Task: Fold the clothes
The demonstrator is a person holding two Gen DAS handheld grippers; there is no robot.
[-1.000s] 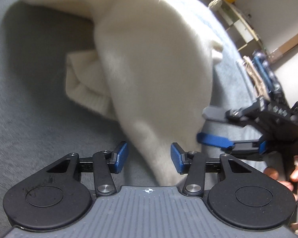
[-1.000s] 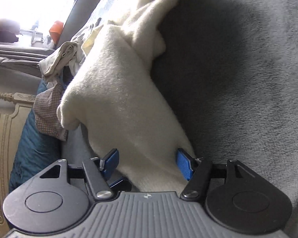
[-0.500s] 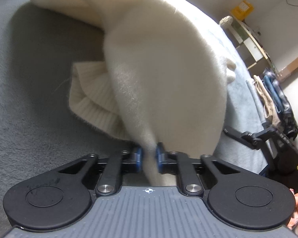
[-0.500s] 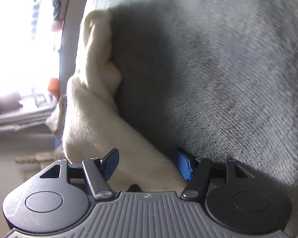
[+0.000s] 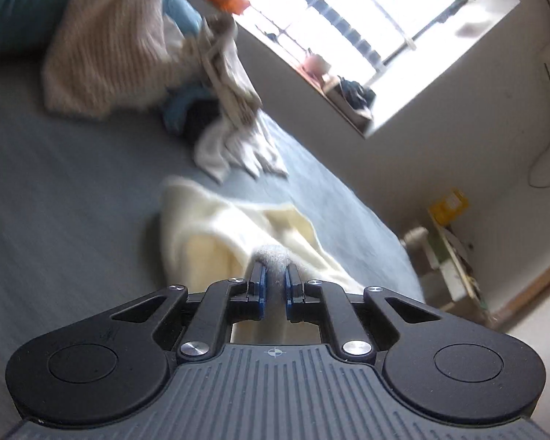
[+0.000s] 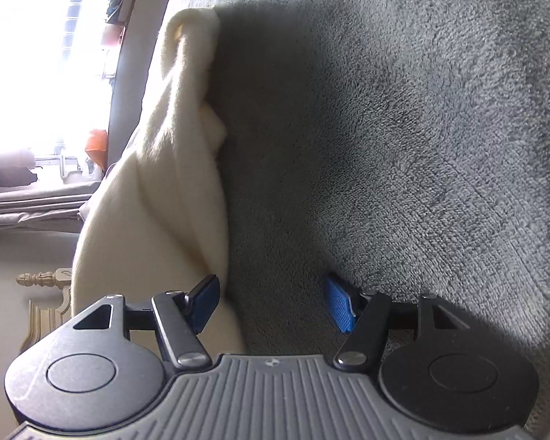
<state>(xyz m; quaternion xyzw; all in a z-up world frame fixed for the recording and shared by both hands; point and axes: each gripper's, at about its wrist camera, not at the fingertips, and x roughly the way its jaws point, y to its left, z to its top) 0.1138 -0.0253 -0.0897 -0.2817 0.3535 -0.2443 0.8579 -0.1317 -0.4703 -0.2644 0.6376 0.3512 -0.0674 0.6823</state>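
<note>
Between the blue pads of the left gripper [image 5: 274, 288] a fold of the cream garment [image 5: 216, 227] is being pinched, the two fingers standing close together with a grey-shadowed ridge of cloth bulging just ahead of them. The jaws are clenched on this fold. From the pinch the garment is trailing forward and down onto the grey blanket [image 5: 62, 198], where the rest of it is lying in loose, blurred folds. Beyond it a heap of other clothes [image 5: 234, 110] is resting on the same surface, with a beige knitted piece [image 5: 106, 55] lying to the left of the heap against blue bedding [image 5: 18, 3]. A bright window [image 5: 396, 25] is filling the upper right of this view, and a shelf [image 5: 451, 256] is standing by the wall at the far right.

In the right wrist view, the right gripper [image 6: 271, 304] is holding its jaws well apart and is gripping nothing. Its left pad [image 6: 205, 302] is sitting just beside the edge of the cream garment [image 6: 154, 201], which is hanging in a tall vertical drape along the left of the view; whether pad and cloth are touching cannot be told. Its right pad [image 6: 339, 306] is lying close against the grey blanket [image 6: 403, 128], which is filling most of the view. A carved bed frame [image 6: 47, 293] is showing at the lower left.
</note>
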